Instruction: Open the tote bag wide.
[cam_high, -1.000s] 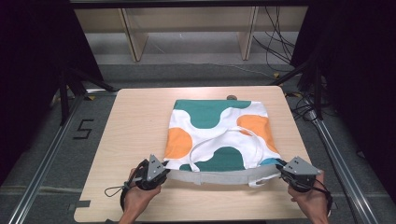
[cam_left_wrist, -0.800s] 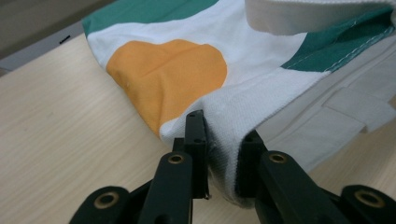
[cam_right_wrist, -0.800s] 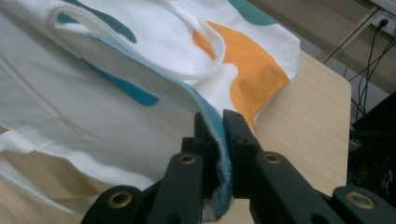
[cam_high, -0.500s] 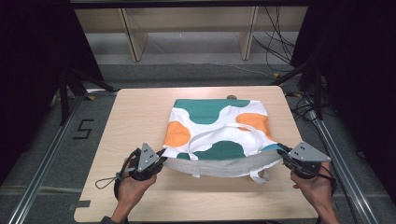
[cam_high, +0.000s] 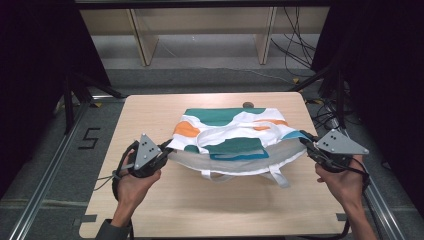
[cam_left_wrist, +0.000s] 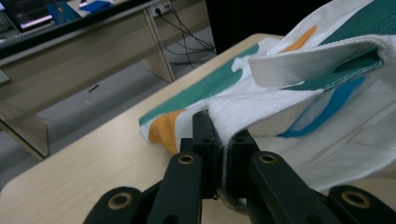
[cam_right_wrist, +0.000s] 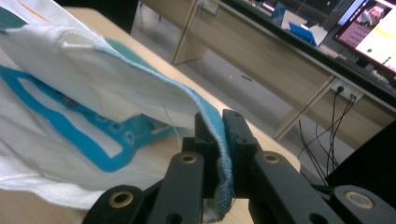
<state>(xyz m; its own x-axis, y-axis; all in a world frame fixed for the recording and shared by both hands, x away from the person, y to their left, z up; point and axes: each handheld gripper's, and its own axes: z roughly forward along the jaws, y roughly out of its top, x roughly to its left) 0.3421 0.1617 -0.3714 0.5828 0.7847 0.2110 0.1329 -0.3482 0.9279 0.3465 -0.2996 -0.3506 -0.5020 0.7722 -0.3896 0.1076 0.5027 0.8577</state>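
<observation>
**Both grippers pinch the tote bag's near edge, lifted off the table**

Closest to me, my left gripper (cam_high: 162, 152) sits at the near left of the table (cam_high: 150, 210), my hand wrapped round its body. Its jaws have just been closing, and in the left gripper view the pads are clenched on a fold of white cloth at the corner of the tote bag (cam_left_wrist: 289, 102), an orange patch just beyond them. My right gripper (cam_high: 307, 145) is at the near right, its jaws likewise clamped on the bag's edge; the right gripper view shows a blue-trimmed hem squeezed between the pads and hanging out below them.

Between the two grippers the bag's (cam_high: 235, 142) near edge is raised and sags in a shallow curve, showing its pale lining. A white strap (cam_high: 277, 177) droops from that edge onto the wood.

Farther off, the rest of the bag lies flat across the middle of the table, white with green and orange shapes. Beyond the table's far edge stands a low wooden shelf (cam_high: 200, 30), cables (cam_high: 295, 55) trailing on the floor to its right.
</observation>
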